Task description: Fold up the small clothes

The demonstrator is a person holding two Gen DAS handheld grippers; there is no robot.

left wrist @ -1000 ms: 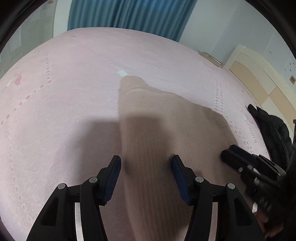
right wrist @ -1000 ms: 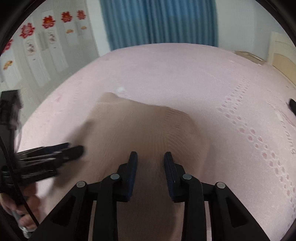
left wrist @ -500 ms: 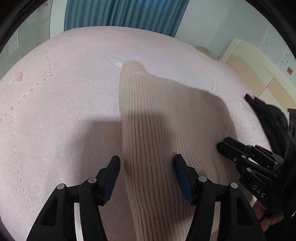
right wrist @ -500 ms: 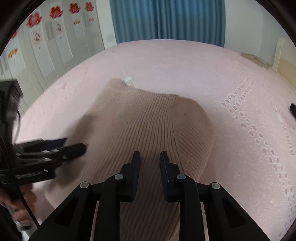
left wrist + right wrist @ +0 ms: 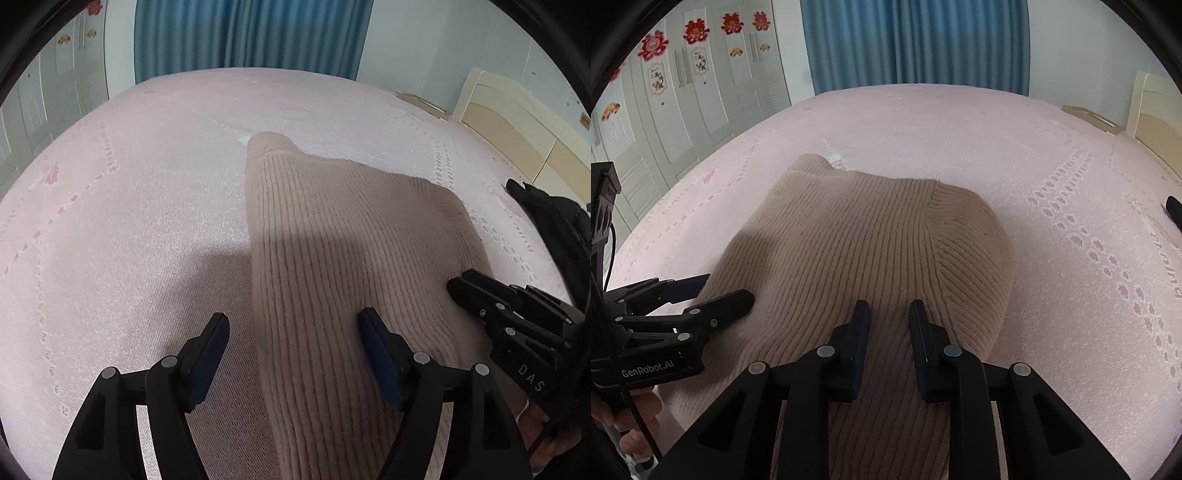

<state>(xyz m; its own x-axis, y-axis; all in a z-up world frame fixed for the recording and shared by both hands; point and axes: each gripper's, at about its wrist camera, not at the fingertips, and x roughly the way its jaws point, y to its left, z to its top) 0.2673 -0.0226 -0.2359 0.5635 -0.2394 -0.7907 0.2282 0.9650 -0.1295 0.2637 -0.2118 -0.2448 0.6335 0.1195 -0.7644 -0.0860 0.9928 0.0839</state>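
A beige ribbed knit sweater (image 5: 351, 240) lies folded on the pink bedspread (image 5: 129, 221), its far corner pointing away from me. My left gripper (image 5: 293, 328) hovers over the sweater's left edge. Its jaws are opening, and the fabric between them is touched by neither pad. In the right wrist view the sweater (image 5: 868, 240) fills the middle, with the left gripper (image 5: 727, 290) at its left side. My right gripper (image 5: 889, 314) has its jaws narrow, pinching a ridge of the knit near the front. From the left wrist view the right gripper (image 5: 461, 282) sits at the sweater's right edge.
A black garment (image 5: 554, 221) lies on the bed at the right, below a cream headboard (image 5: 517, 122). Blue curtains (image 5: 916, 40) hang beyond the bed. White wardrobe doors (image 5: 683, 92) with red decorations stand to the left. A hand (image 5: 631, 413) holds the left gripper.
The right jaws have narrowed onto the knit and sunk toward the bed. The left jaws have spread wider. The sweater now lies flatter and in sharper view.
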